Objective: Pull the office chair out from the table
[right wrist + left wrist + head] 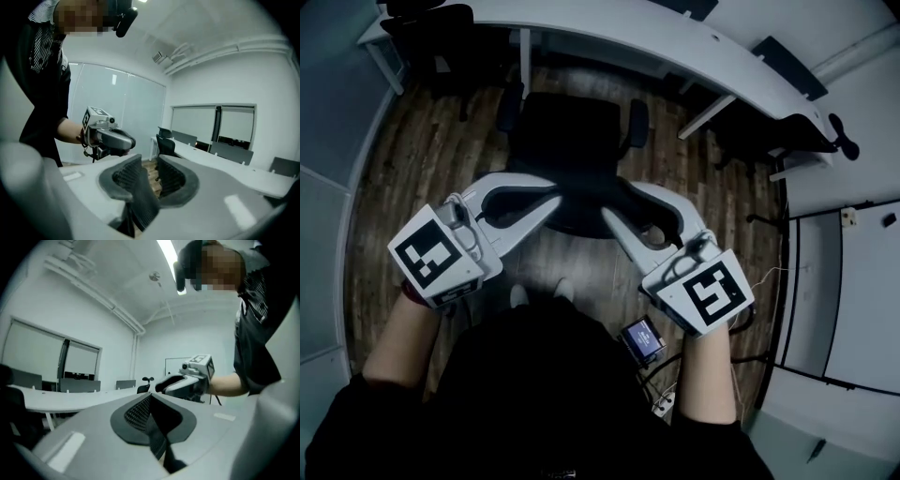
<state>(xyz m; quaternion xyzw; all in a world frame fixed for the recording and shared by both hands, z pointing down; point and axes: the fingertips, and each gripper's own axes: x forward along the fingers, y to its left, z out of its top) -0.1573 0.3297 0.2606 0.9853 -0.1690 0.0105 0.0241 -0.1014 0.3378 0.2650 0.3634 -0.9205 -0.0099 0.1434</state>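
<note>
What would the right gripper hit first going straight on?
Way looks free nearby: right gripper aims past the left gripper toward a far black office chair by the white table; depth unclear.

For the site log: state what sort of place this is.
Probably an office meeting room: a long curved white table with a black office chair by it, more chairs along the table, a wood-look floor and glass walls.
</note>
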